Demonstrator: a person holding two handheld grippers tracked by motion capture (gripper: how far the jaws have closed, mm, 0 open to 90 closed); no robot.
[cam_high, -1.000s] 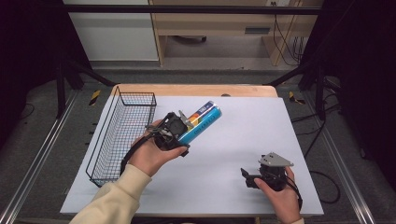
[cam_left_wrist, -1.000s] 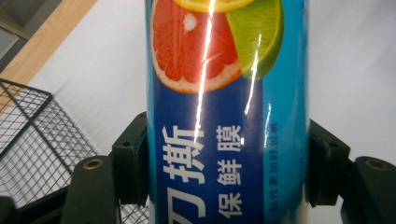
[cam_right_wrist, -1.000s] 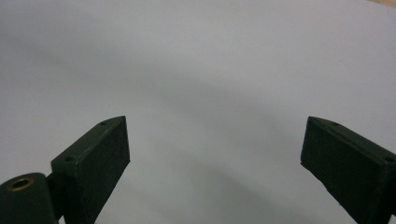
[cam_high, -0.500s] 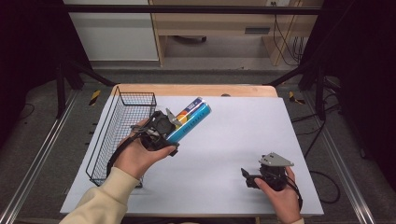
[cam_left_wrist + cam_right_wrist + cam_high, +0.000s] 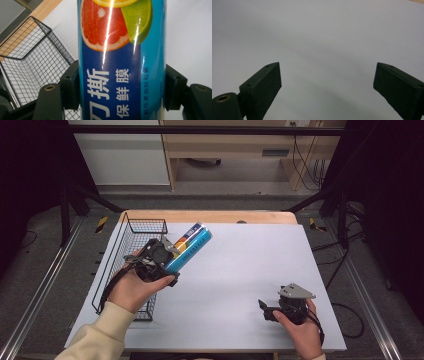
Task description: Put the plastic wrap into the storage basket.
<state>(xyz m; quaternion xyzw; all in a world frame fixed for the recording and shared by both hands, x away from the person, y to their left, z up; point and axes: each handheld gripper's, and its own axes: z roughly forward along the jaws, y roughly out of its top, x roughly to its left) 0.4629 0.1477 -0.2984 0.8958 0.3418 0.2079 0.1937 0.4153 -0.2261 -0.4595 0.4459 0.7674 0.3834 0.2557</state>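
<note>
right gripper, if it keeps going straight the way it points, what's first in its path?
Probably nothing but the white table sheet. The right gripper points left across the table, jaws open and empty, with bare sheet ahead. The wire basket lies farther that way, though depth is unclear.

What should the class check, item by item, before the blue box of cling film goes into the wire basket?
1. Left gripper clamped on the blue box: ok.
2. Box fully above the wire basket: not ok, it sits over the basket's right rim and the table.
3. Basket has bare floor to receive it: ok.
4. Right gripper out of the way: ok, open, near the table's front edge.
</note>
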